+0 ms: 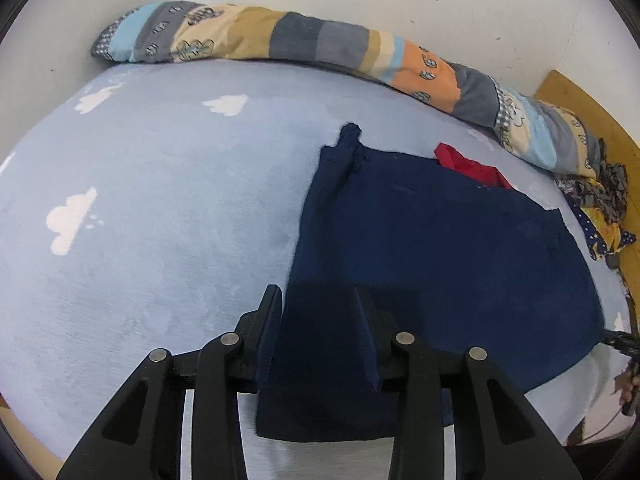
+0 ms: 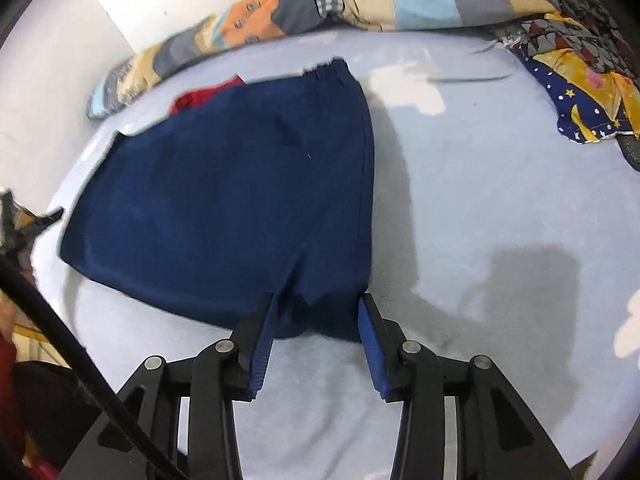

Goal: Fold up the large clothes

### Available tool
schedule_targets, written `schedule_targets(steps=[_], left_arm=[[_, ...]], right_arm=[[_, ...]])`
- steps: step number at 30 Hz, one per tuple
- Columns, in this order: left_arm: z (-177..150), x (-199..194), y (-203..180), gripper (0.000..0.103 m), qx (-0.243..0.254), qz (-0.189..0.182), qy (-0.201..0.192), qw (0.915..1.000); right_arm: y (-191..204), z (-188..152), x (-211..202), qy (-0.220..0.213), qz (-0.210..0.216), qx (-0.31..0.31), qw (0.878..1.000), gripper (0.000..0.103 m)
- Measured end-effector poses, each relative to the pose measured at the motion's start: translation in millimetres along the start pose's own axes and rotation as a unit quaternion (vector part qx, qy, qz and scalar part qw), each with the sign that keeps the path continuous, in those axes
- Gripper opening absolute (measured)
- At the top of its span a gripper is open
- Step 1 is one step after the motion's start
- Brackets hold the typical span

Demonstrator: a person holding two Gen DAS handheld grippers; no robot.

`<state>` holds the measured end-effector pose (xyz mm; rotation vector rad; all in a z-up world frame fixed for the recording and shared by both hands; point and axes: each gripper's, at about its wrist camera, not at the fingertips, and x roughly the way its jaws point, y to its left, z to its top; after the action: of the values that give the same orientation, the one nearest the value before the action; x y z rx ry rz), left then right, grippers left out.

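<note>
Navy blue shorts (image 1: pixel 432 248) lie spread flat on a light blue bed sheet (image 1: pixel 160 200). They also show in the right wrist view (image 2: pixel 240 184), elastic waistband at the far end. My left gripper (image 1: pixel 320 300) is open, its jaws standing on either side of the near corner of the shorts, with cloth lying between and over them. My right gripper (image 2: pixel 318 308) is open, with its blue pads (image 2: pixel 264 340) either side of the near hem of the shorts, just above the sheet.
A rolled patchwork quilt (image 1: pixel 320 40) runs along the wall at the back. A red garment (image 1: pixel 472 166) peeks from under the far edge of the shorts. A heap of patterned clothes (image 2: pixel 576 80) lies at the right. White clouds (image 1: pixel 72 220) are printed on the sheet.
</note>
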<state>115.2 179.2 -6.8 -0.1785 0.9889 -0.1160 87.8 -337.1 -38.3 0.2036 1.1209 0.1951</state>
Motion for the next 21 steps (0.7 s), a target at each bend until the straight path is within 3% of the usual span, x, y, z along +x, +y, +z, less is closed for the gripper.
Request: schedule_targets(steps=[1, 2, 3, 4, 5, 6, 8, 9, 10, 11, 12, 14, 16, 18, 21], left_arm=[[-0.7, 2.4, -3.0, 0.035, 0.008, 0.004, 0.006, 0.9999], [-1.9, 3.6, -5.7, 0.035, 0.019, 0.02, 0.007, 0.9996], [-2.6, 3.3, -7.1, 0.035, 0.028, 0.037, 0.004, 0.9989], [-2.9, 2.6, -7.9, 0.035, 0.032, 0.044, 0.0, 0.9985], [-2.6, 0.9, -9.2, 0.036, 0.034, 0.046, -0.006, 0.9983], [-1.5, -1.3, -12.1, 0.035, 0.037, 0.046, -0.014, 0.9982], [1.7, -7.6, -27.0, 0.041, 0.051, 0.041, -0.036, 0.9972], [3.6, -9.1, -35.7, 0.048, 0.058, 0.038, -0.044, 0.9966], [5.2, -11.1, -47.3, 0.064, 0.066, 0.037, -0.055, 0.9956], [6.6, -12.2, -60.3, 0.076, 0.074, 0.038, -0.067, 0.9942], [7.2, -12.0, -72.2, 0.077, 0.082, 0.036, -0.078, 0.993], [9.6, -3.8, -99.5, 0.078, 0.099, 0.033, -0.085, 0.991], [10.6, 11.1, -122.5, 0.08, 0.112, 0.032, -0.081, 0.9899], [10.7, 27.2, -142.8, 0.084, 0.126, 0.054, -0.086, 0.9868], [11.1, 50.9, -160.9, 0.086, 0.14, 0.086, -0.085, 0.9828]], right_arm=[[-5.6, -0.8, 6.5, 0.022, 0.0, 0.014, 1.0, 0.013], [-11.6, -0.5, 7.9, 0.039, -0.034, 0.026, 0.998, 0.007], [-11.8, -1.3, 5.7, 0.044, -0.087, 0.02, 0.995, 0.006], [-11.8, -2.5, 4.0, 0.049, -0.175, -0.007, 0.983, 0.006], [-12.9, -4.5, 2.5, 0.051, -0.261, -0.031, 0.963, 0.006], [-13.7, -4.8, -6.2, 0.03, -0.278, -0.026, 0.96, 0.006], [-6.0, -0.8, -29.4, -0.034, -0.159, 0.015, 0.987, 0.006], [6.0, 3.3, -40.0, -0.068, -0.127, 0.02, 0.989, 0.016], [20.8, 7.9, -46.4, -0.092, -0.12, 0.013, 0.988, 0.047], [39.0, 12.4, -50.5, -0.112, -0.114, -0.004, 0.987, 0.067], [60.5, 19.0, -51.1, -0.131, -0.104, -0.026, 0.986, 0.095], [97.9, 25.9, -46.2, -0.161, -0.092, -0.071, 0.98, 0.095], [137.9, 36.6, -29.6, -0.181, -0.11, -0.114, 0.971, 0.094], [169.8, 48.3, -3.6, -0.17, -0.096, -0.137, 0.971, 0.084], [198.8, 63.8, 37.4, -0.133, -0.101, -0.149, 0.975, 0.082]])
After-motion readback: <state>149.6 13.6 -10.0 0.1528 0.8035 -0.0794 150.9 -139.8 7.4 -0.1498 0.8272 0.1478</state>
